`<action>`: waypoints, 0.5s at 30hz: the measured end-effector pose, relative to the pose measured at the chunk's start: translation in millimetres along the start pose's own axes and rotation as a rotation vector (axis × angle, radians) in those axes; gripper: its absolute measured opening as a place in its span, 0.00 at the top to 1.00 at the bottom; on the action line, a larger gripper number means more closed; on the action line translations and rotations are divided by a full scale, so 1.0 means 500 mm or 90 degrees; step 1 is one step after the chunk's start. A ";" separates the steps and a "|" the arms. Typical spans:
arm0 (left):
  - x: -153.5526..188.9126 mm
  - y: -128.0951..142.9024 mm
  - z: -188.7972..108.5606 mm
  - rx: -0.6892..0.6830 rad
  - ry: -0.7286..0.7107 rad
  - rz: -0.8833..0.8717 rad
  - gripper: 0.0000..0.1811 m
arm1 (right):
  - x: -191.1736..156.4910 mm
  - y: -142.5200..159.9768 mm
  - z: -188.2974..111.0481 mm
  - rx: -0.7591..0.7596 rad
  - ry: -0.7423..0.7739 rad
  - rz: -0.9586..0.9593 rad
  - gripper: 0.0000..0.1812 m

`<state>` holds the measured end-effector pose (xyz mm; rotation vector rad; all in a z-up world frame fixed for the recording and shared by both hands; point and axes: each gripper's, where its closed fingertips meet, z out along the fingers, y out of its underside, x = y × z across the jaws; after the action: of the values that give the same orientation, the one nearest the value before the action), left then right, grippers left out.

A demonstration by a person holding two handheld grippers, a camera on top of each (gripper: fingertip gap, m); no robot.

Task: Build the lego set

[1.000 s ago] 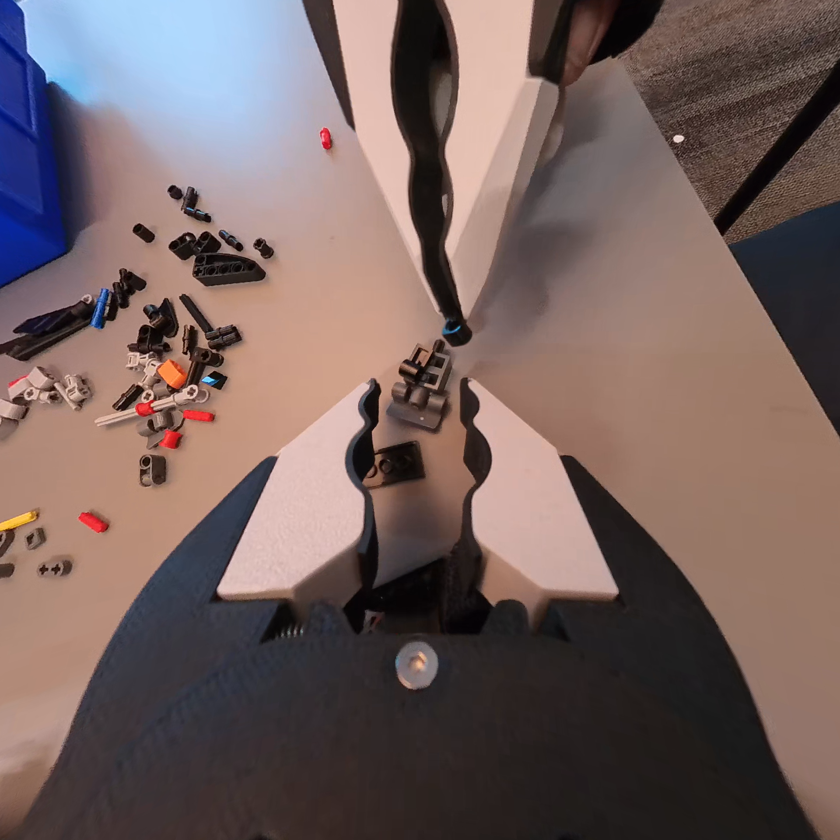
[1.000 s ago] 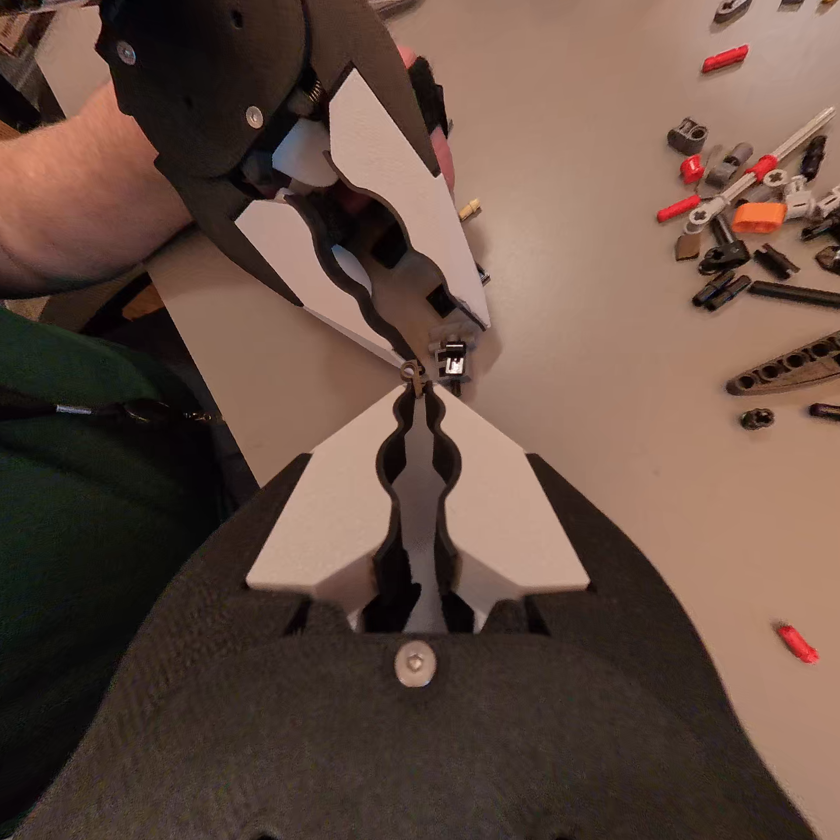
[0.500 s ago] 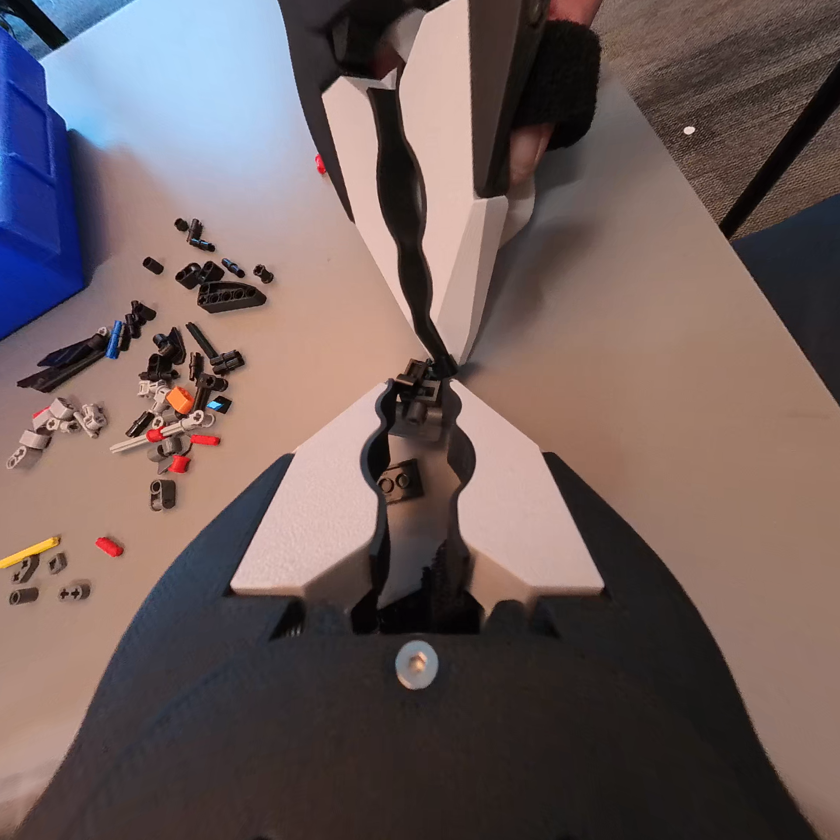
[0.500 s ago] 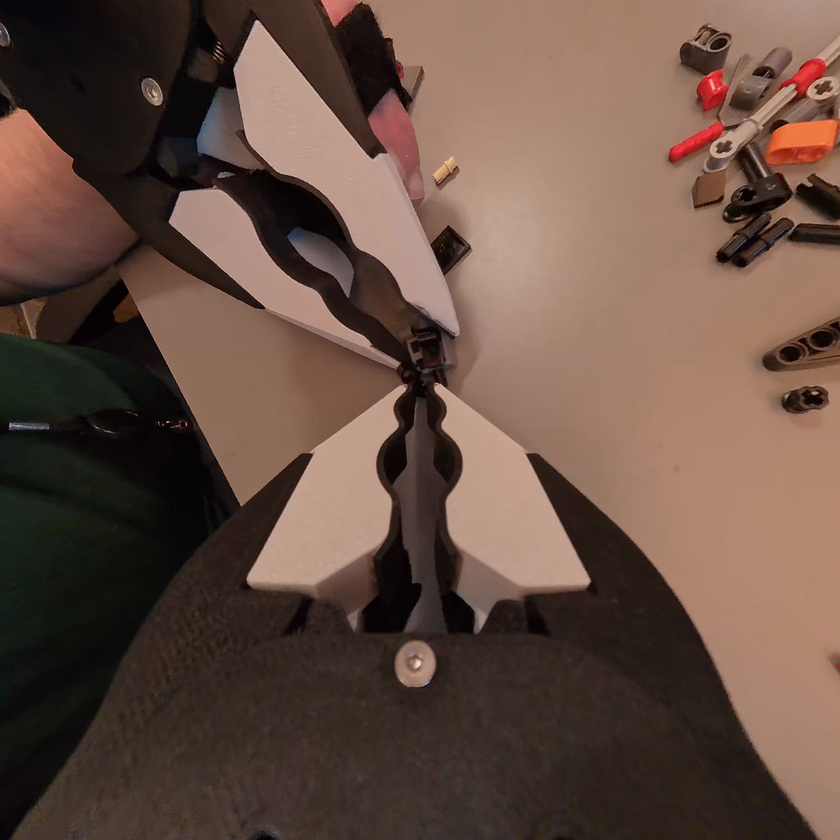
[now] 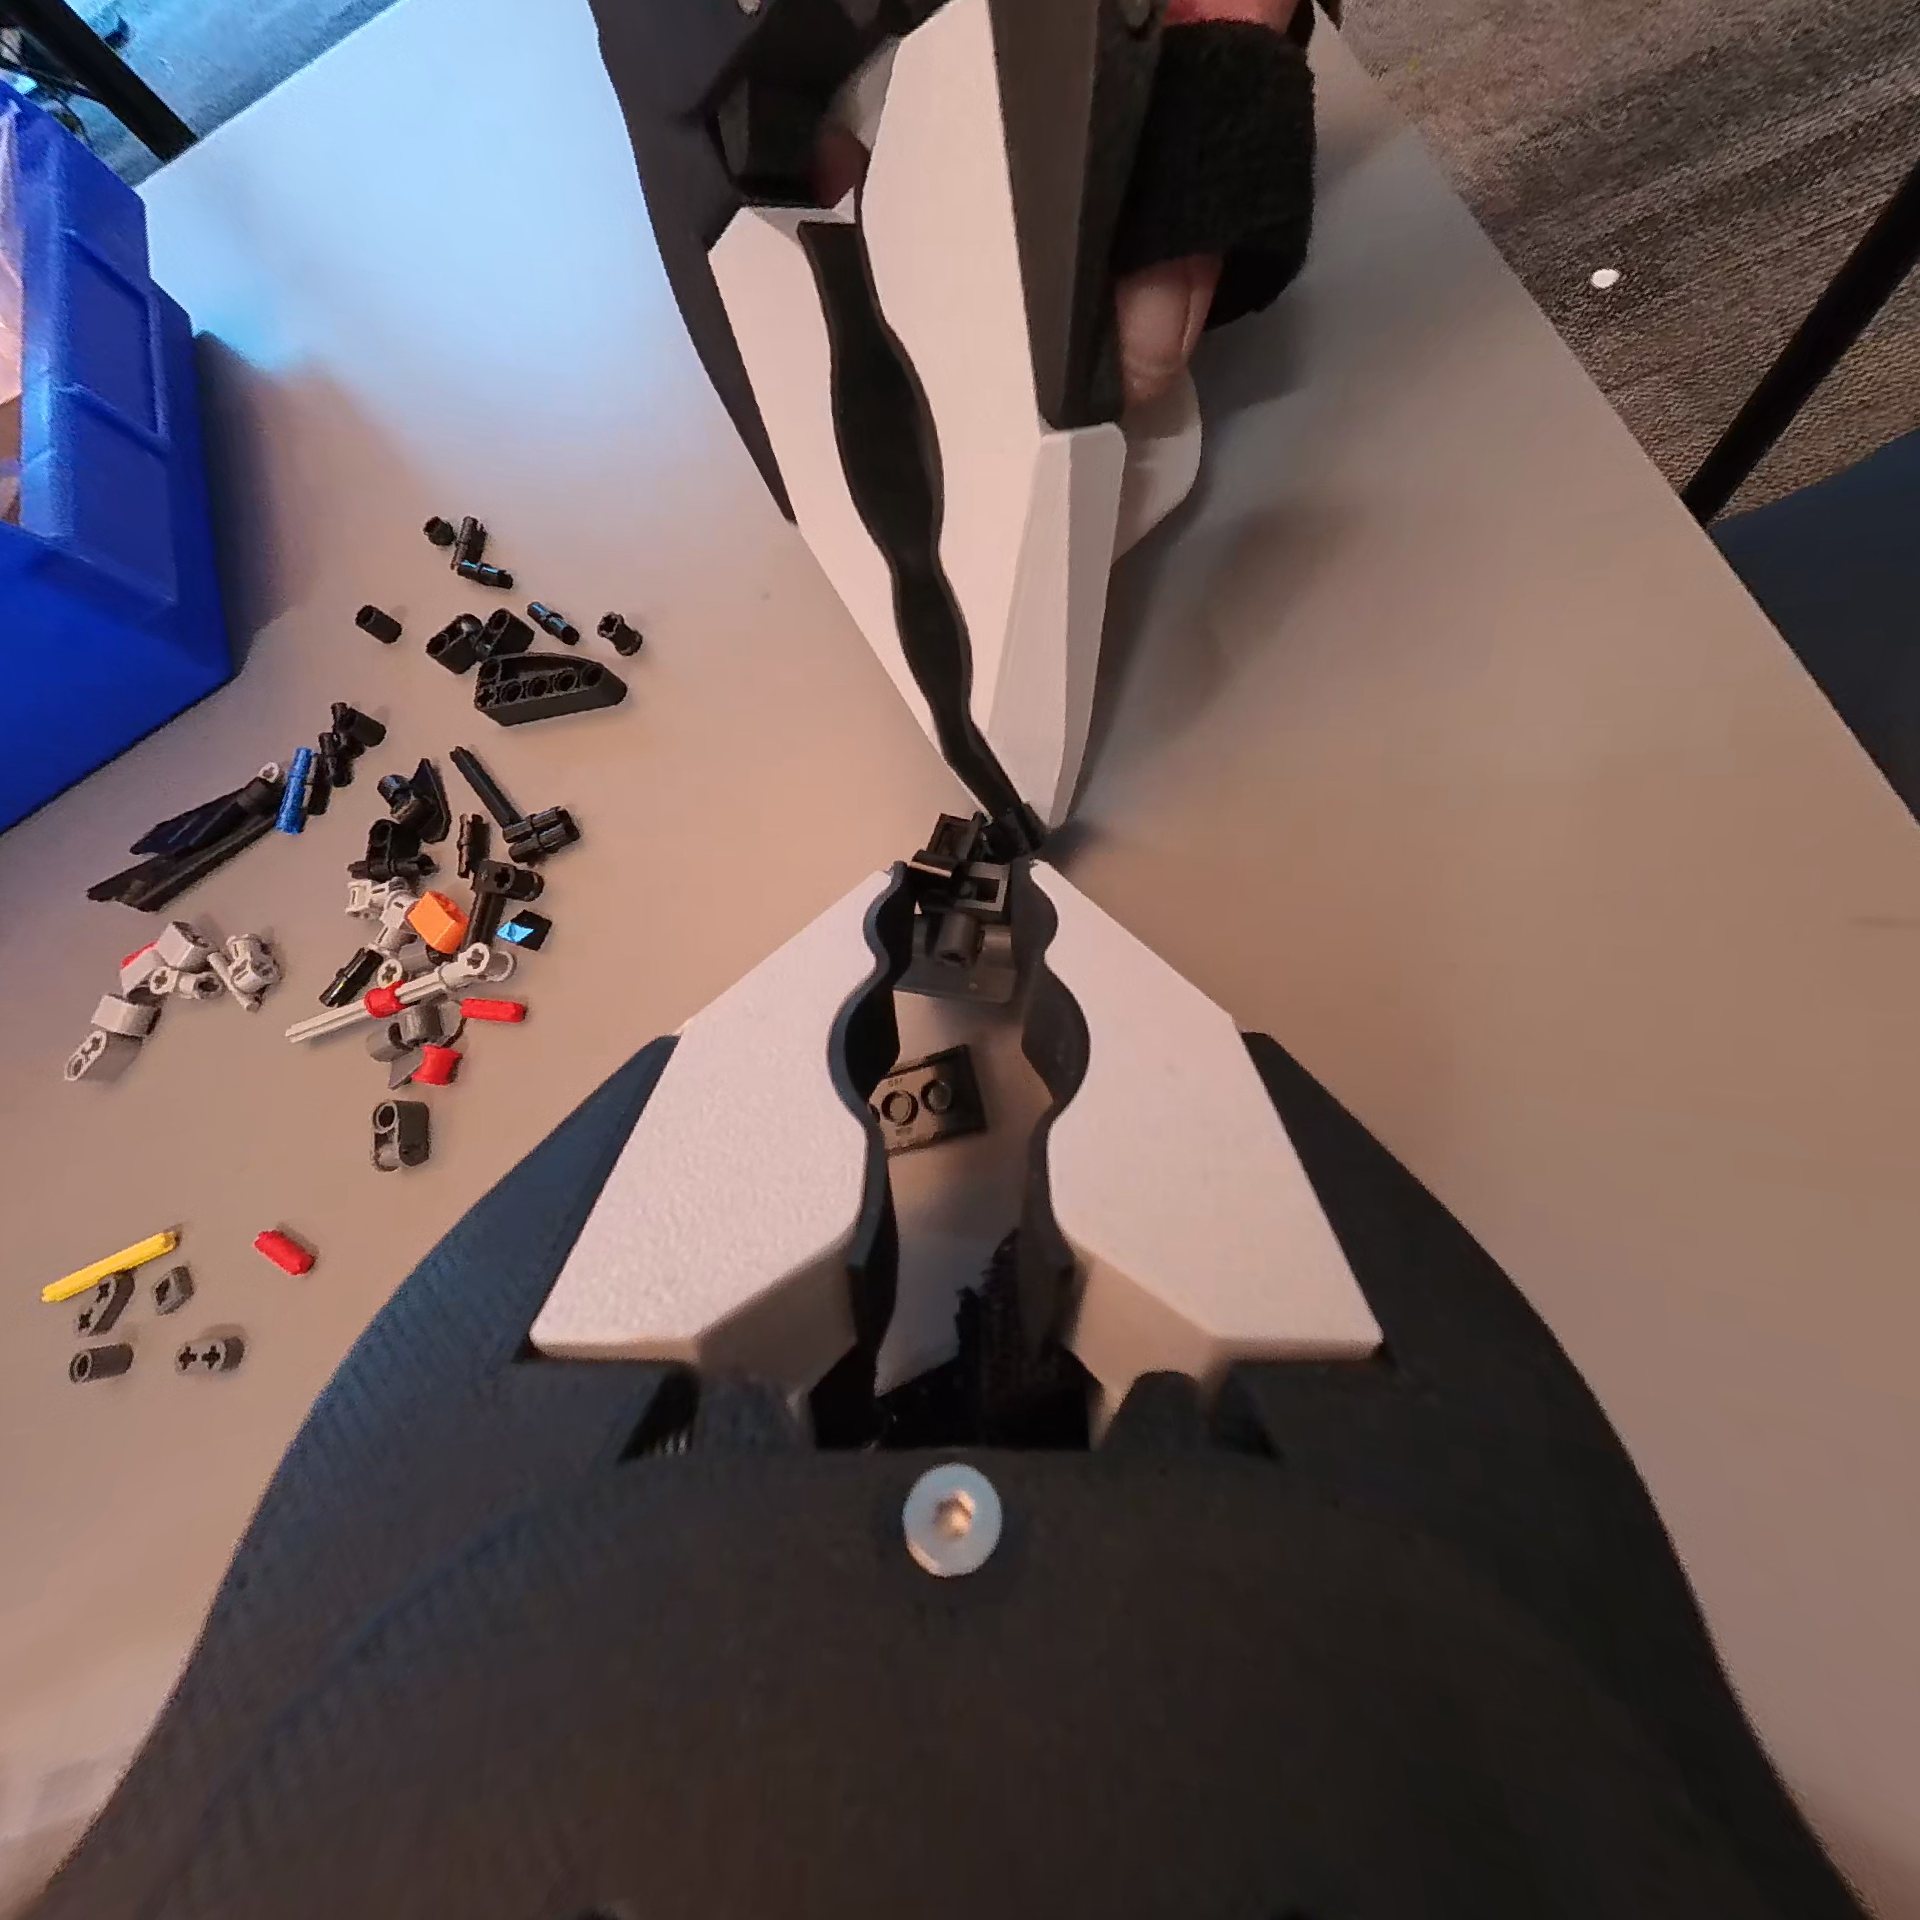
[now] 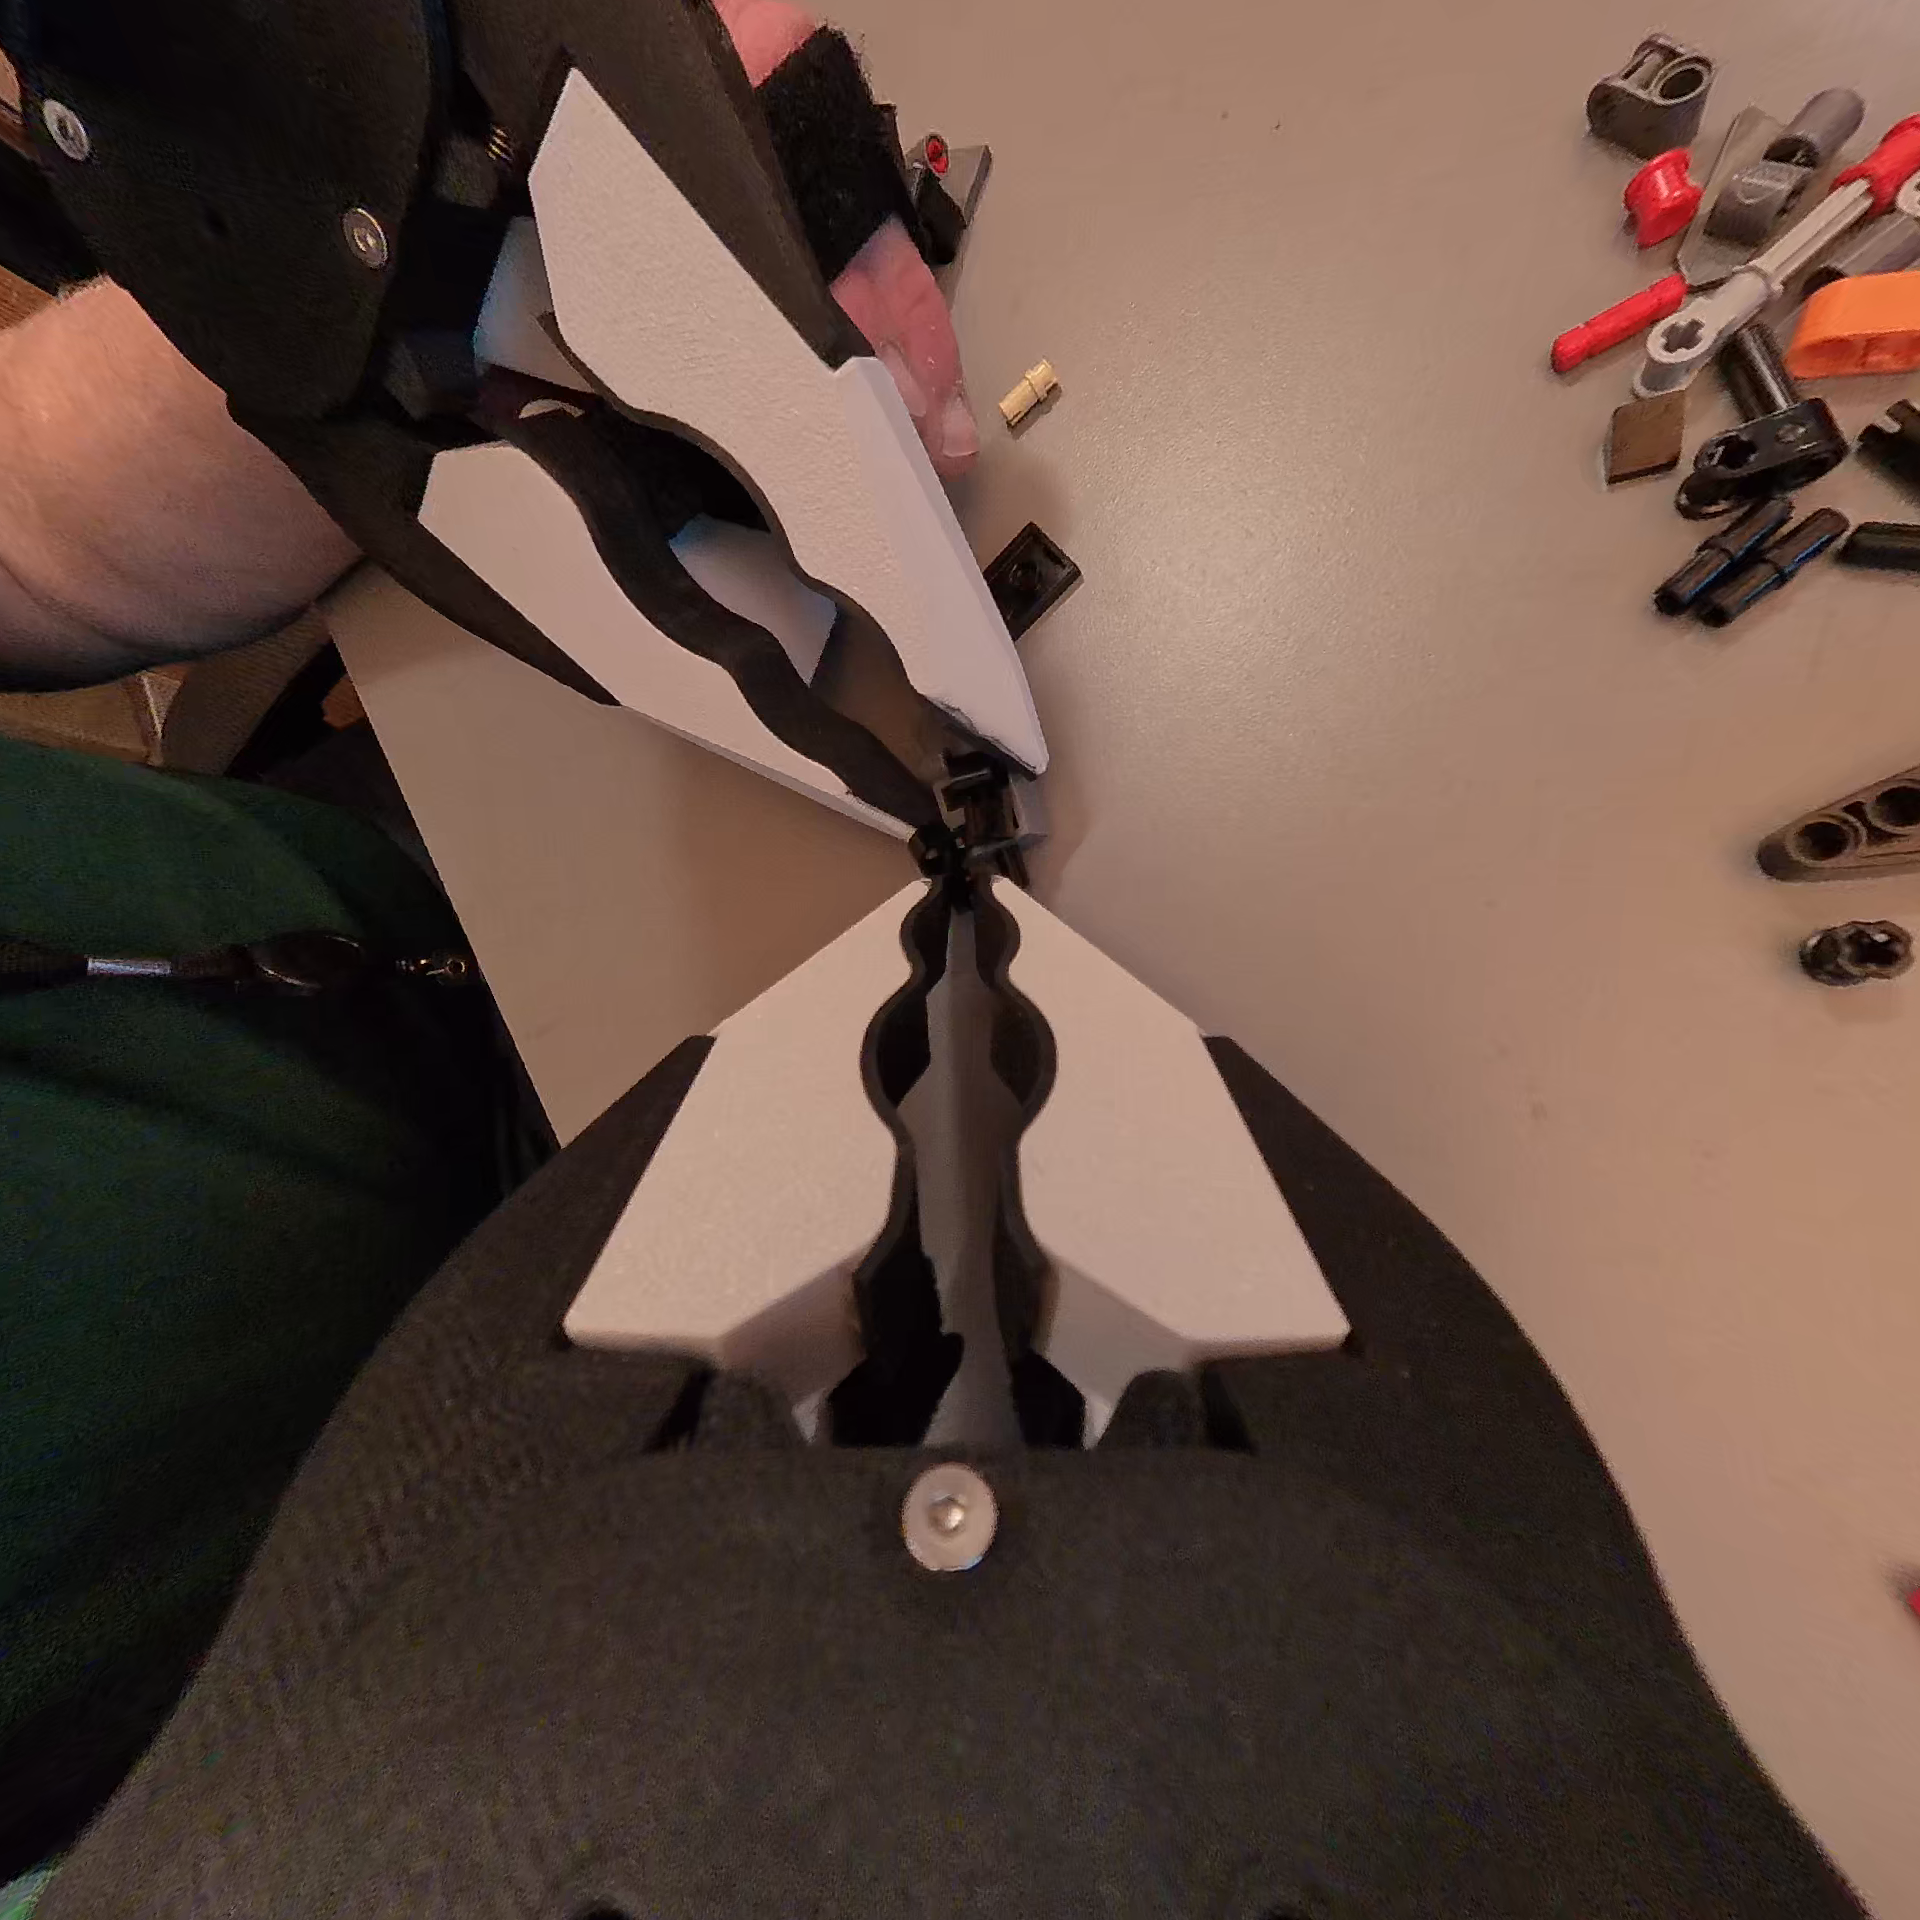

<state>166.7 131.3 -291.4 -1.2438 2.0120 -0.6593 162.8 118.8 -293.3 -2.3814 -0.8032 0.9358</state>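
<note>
A small grey and black lego assembly (image 5: 958,928) sits between my left gripper's (image 5: 961,883) fingertips, which are shut on it just above the table. My right gripper (image 5: 1013,819) comes in from the far side, shut on a small black pin whose tip touches the assembly's top end. In the right wrist view my right gripper (image 6: 961,894) is shut on the pin, tip to tip with the left gripper (image 6: 982,795) and the assembly (image 6: 982,810). The pin itself is mostly hidden by the pads.
A black two-stud plate (image 5: 928,1103) lies on the table under my left fingers; it also shows in the right wrist view (image 6: 1029,577). A tan pin (image 6: 1031,392) lies beyond. Loose parts (image 5: 416,935) are spread left. A blue bin (image 5: 94,520) stands far left. The table edge (image 5: 1558,468) runs along the right.
My left gripper closed on the assembly, which lay between its open fingers before. My right gripper moved its pin down onto the assembly's end.
</note>
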 end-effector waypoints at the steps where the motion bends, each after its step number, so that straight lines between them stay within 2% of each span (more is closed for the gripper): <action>1: 0.000 0.000 0.000 0.000 0.003 -0.004 0.91 | 0.001 -0.002 -0.003 0.006 -0.001 0.001 0.99; 8: 0.000 0.001 0.001 0.001 0.008 -0.009 0.91 | 0.004 0.006 -0.005 -0.014 0.041 -0.043 0.98; 15: -0.001 0.004 0.001 -0.001 0.014 -0.022 0.91 | 0.010 -0.025 -0.030 0.037 0.101 -0.113 0.94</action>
<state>166.1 132.6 -292.7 -1.2795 2.0139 -0.6902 172.1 128.4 -278.2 -2.2586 -0.8963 0.6803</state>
